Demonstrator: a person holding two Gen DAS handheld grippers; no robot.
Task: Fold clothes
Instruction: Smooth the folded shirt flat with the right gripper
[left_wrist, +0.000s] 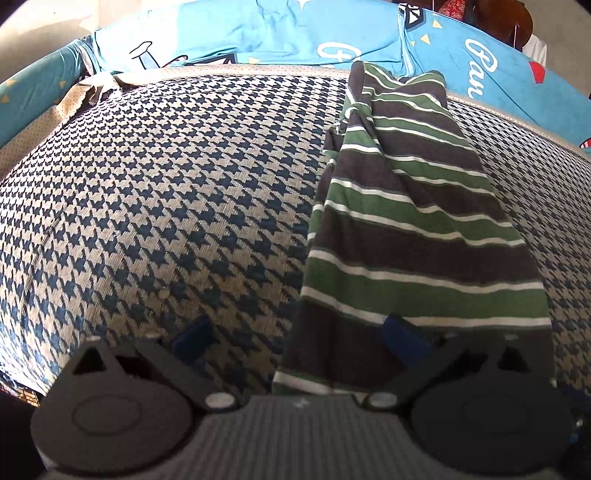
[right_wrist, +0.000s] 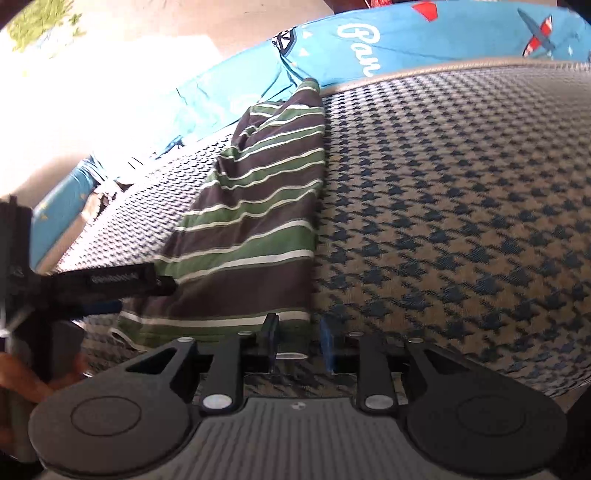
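Observation:
A striped garment (left_wrist: 413, 229) in grey, green and white lies as a long narrow strip on the houndstooth bed cover (left_wrist: 166, 192). It also shows in the right wrist view (right_wrist: 258, 221). My left gripper (left_wrist: 295, 339) is open wide at the garment's near left edge, its right finger (left_wrist: 402, 332) over the cloth. My right gripper (right_wrist: 299, 341) is open with a narrow gap at the garment's near right corner, with nothing between the fingers. The left gripper (right_wrist: 110, 284) shows from the side in the right wrist view, over the garment's near hem.
A blue printed sheet (left_wrist: 280, 33) and pillows lie along the far edge of the bed. It also shows in the right wrist view (right_wrist: 443, 33). A beige cloth edge (left_wrist: 92, 92) is bunched at the far left corner. The houndstooth cover (right_wrist: 461, 203) spreads wide to the right.

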